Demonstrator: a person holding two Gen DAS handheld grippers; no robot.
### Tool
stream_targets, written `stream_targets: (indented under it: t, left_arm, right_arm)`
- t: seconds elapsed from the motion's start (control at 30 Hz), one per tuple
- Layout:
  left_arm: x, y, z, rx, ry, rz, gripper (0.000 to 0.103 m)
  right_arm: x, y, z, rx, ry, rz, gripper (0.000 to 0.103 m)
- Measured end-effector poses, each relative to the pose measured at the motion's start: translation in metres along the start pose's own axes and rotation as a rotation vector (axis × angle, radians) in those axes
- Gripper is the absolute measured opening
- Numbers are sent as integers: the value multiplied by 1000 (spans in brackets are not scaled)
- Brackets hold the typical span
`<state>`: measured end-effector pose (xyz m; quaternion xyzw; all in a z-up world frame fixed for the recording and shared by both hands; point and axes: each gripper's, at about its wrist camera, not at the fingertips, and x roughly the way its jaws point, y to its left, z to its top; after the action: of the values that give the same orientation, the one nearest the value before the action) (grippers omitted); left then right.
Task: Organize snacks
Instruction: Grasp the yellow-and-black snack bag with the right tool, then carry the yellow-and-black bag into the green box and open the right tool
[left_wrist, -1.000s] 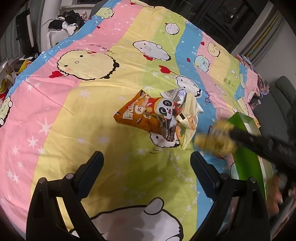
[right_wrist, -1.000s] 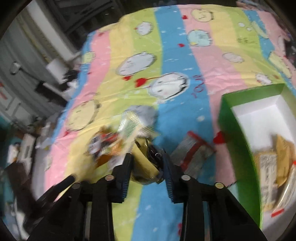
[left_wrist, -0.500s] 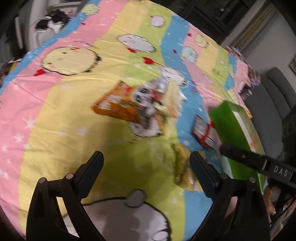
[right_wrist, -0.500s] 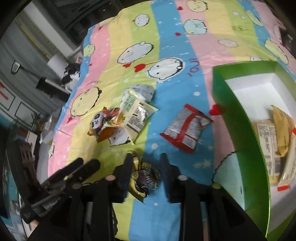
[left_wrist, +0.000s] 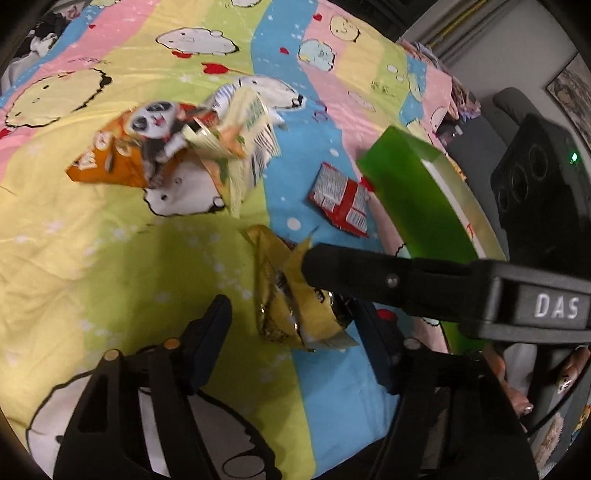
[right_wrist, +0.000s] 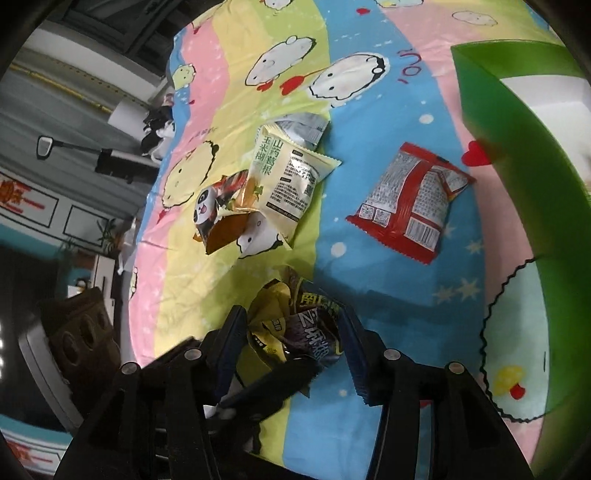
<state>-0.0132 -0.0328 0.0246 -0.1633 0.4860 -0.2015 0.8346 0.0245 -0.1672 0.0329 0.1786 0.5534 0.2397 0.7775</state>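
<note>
A crumpled yellow snack packet (left_wrist: 280, 295) (right_wrist: 295, 328) lies on the cartoon bedspread (left_wrist: 110, 258). My left gripper (left_wrist: 293, 317) straddles it, jaws closing, with a gap still showing at the left pad. My right gripper (right_wrist: 293, 332) also has the packet between its jaws, which are opening, and its pads stand off the packet. One right finger (left_wrist: 369, 273) crosses over the packet in the left wrist view. The green box (left_wrist: 406, 199) (right_wrist: 517, 184) sits to the right, its white inside only partly visible.
A red packet (left_wrist: 341, 201) (right_wrist: 410, 203) lies beside the box. Farther off, an orange panda bag (left_wrist: 110, 158) (right_wrist: 218, 218), a pale green packet (left_wrist: 243, 147) (right_wrist: 288, 177) and a silver one (right_wrist: 303, 129) overlap in a heap. The bed's edge runs near the bottom.
The right gripper came down with the yellow packet, set it on the bed and widened its jaws. The left gripper swung right to the packet and narrowed around it.
</note>
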Motion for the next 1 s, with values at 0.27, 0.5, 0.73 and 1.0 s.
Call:
stream_targets:
  t: [0.27, 0.5, 0.73, 1.0]
  left_arm:
    - [7, -4, -2, 17, -9, -24, 53]
    - [6, -2, -3, 18, -26, -28, 51]
    - [-5, -7, -1, 6, -50, -13, 47]
    - [-26, -42, 11, 92, -136, -3, 47]
  right_arm:
    - [7, -9, 1, 18, 0, 24, 56]
    - [14, -20, 3, 38, 7, 95, 60]
    - [4, -2, -3, -24, -25, 103, 57]
    - [-36, 13, -3, -78, -139, 109, 57]
